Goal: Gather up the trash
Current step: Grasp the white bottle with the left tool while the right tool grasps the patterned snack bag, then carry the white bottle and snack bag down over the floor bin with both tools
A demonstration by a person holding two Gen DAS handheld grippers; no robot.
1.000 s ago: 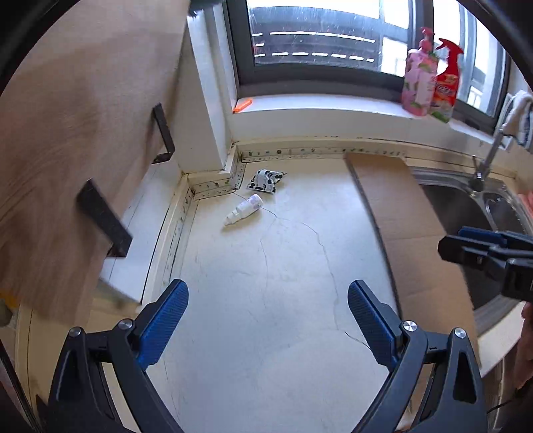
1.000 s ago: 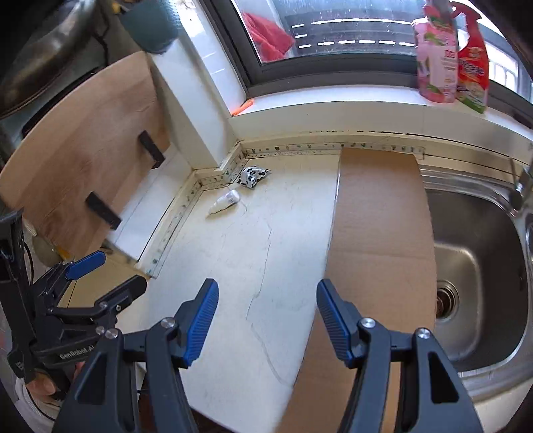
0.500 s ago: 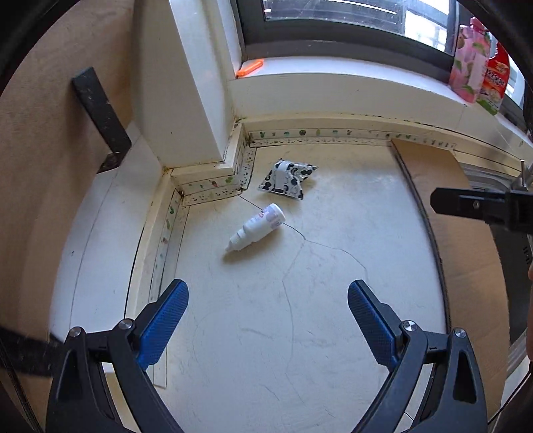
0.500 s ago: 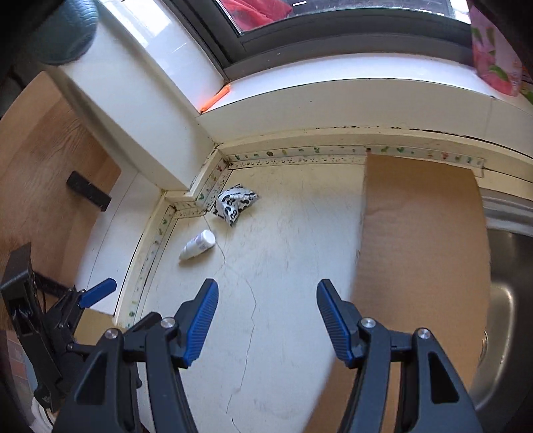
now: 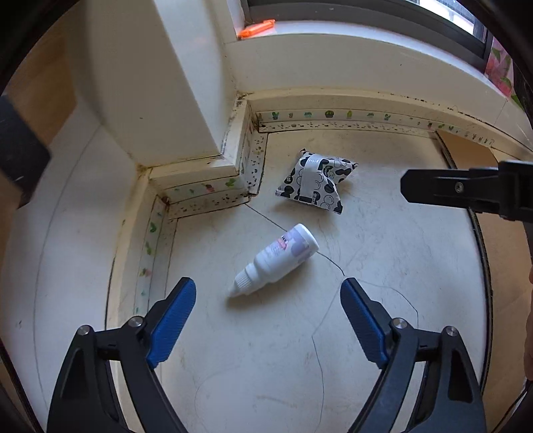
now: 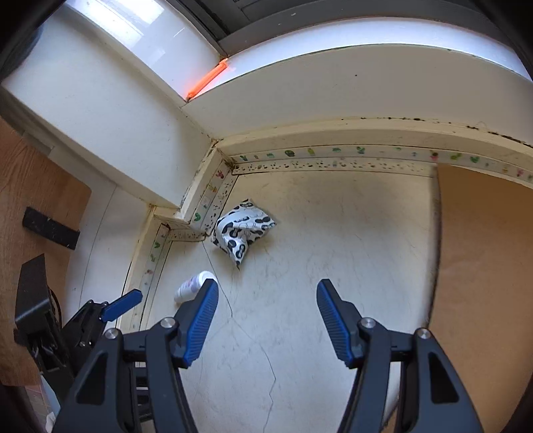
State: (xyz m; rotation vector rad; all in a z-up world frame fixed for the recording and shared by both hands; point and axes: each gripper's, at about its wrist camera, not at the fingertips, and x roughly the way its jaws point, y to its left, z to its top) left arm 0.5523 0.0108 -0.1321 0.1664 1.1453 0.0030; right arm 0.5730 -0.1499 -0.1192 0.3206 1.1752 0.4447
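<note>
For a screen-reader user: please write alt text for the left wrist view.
Open left tool above a small white bottle lying on a cracked countertop. A black-and-white patterned packet lies beyond it, near the wall corner.

One small white bottle [image 5: 278,259]; one crumpled black-and-white wrapper [image 5: 314,185]; one orange item [image 5: 256,28] on sill; one cardboard sheet [image 6: 483,266] on tabletop.

A small white bottle [image 5: 278,258] lies on its side on the cracked pale surface [image 5: 266,349], nozzle toward the camera. Just beyond it, apart, a crumpled black-and-white patterned wrapper [image 5: 316,181] sits near the corner.
</note>
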